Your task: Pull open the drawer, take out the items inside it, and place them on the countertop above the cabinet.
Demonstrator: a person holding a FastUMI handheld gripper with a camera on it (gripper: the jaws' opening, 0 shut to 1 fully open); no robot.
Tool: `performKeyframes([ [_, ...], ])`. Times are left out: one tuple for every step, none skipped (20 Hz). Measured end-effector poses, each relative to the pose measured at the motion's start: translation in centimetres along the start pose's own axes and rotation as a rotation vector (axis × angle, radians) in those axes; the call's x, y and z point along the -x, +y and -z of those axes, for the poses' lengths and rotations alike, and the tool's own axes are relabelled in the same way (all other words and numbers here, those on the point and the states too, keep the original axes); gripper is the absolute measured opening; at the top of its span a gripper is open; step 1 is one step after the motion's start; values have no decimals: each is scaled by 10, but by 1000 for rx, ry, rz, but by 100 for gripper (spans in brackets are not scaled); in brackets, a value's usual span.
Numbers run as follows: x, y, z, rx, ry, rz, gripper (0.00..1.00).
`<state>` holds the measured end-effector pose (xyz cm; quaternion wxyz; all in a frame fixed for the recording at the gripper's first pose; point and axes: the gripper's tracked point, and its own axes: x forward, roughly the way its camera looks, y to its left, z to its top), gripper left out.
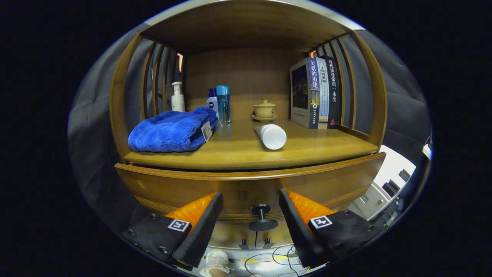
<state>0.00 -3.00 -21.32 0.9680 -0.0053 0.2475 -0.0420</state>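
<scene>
Wooden drawer front [184, 186] sits flush under the countertop [246, 154], its dark knob [262, 217] dead centre between the spread fingers of the gripper [250, 223] — neither finger touches it, stem pointing straight back at the claw. Drawer contents are hidden. On the countertop lie a blue towel [171, 130] and a white tube [271, 135] — this fits either a drawer awaiting opening or one emptied and closed again.
</scene>
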Motion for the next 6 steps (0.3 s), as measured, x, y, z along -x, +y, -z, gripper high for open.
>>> performKeyframes([
  [-7,3,-1,-1,4,0,98],
  [-9,3,-1,-5,1,4,98],
  [-6,3,-2,-8,1,4,98],
  [-6,3,0,-12,4,-1,98],
  [-7,3,-1,-17,-5,0,99],
  [-7,3,-1,-15,-5,-2,98],
])
